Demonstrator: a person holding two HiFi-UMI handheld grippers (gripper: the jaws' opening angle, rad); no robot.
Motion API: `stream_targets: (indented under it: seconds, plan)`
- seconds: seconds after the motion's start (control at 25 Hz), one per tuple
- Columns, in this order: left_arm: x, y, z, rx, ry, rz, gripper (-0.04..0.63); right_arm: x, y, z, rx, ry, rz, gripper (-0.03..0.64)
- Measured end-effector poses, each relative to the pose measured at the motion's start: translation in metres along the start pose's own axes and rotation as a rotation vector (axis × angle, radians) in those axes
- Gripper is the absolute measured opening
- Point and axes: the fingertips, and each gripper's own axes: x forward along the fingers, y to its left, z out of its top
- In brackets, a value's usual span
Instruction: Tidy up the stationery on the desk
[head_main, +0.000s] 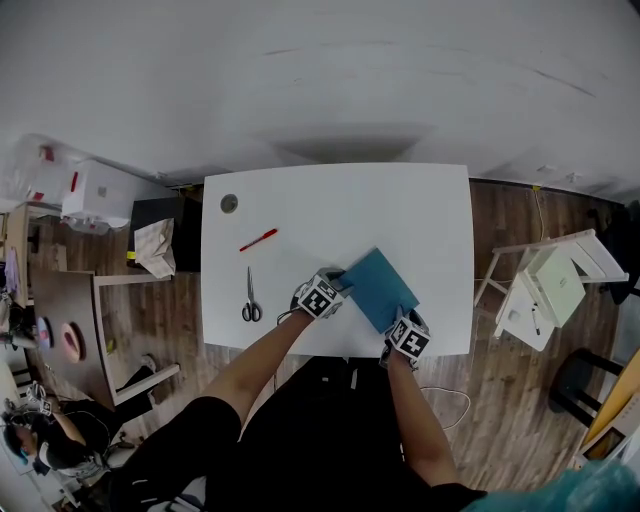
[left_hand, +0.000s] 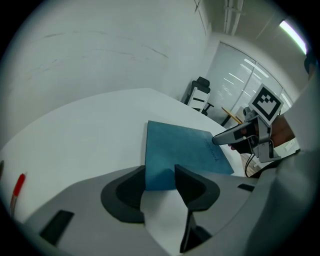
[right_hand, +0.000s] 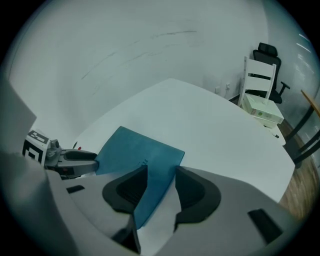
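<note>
Found left tool released: jaws apart, one corner of the blue notebook sitting in the gap, no clench visible. Found right tool the same: jaws spread, opposite notebook corner between them, blue filling the gap at the tips, white showing lower down. Could not tell whether either tool pressed the cover or merely straddled it. Placed both tools lower centre of the head view, left one at the notebook's left corner, right one at its bottom corner, close to the front edge of the desk. Logged notebook as lying skewed, diamond-wise, on the desk, lower centre-right.

Going outward, spotted scissors left of the left tool, near but apart, blades pointing up-frame. Spotted red pen above the scissors, slanted. Noted small round grey thing at the desk's upper left; could not identify.

Judged task early: nothing grouped or squared, items scattered well apart, notebook apparently first in hand. Guessed remaining work: straighten or move notebook, gather pen and scissors.

Containers: saw no holder or tray on the desk. Off it, noted white chair at right frame carrying a pale box, and a white box upper left; contents unreadable.
</note>
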Motion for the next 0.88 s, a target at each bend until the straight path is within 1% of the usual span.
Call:
stream_targets:
  seconds: [0.16, 0.24, 0.4, 0.48, 0.6, 0.72, 0.88]
  plan:
    - [-0.004, 0.001, -0.003, -0.014, -0.003, 0.003, 0.19, 0.003, 0.005, 0.009, -0.048, -0.004, 0.012, 0.183]
    - [-0.005, 0.001, -0.006, -0.034, -0.002, 0.007, 0.19, 0.006, 0.007, 0.013, -0.076, -0.002, 0.016, 0.184]
    - [-0.017, -0.002, -0.017, -0.117, 0.029, 0.011, 0.19, 0.013, 0.018, 0.021, -0.088, 0.02, 0.054, 0.184]
    - [-0.022, -0.005, -0.028, -0.15, 0.043, 0.015, 0.19, 0.018, 0.026, 0.028, -0.119, 0.028, 0.072, 0.184]
    - [-0.03, -0.01, -0.044, -0.209, 0.031, 0.026, 0.19, 0.028, 0.042, 0.04, -0.196, 0.034, 0.102, 0.184]
    - [-0.038, -0.023, -0.064, -0.277, 0.023, 0.014, 0.19, 0.04, 0.066, 0.053, -0.304, 0.04, 0.144, 0.184]
    - [-0.045, -0.043, -0.09, -0.283, 0.06, -0.001, 0.19, 0.062, 0.104, 0.059, -0.474, 0.071, 0.197, 0.184]
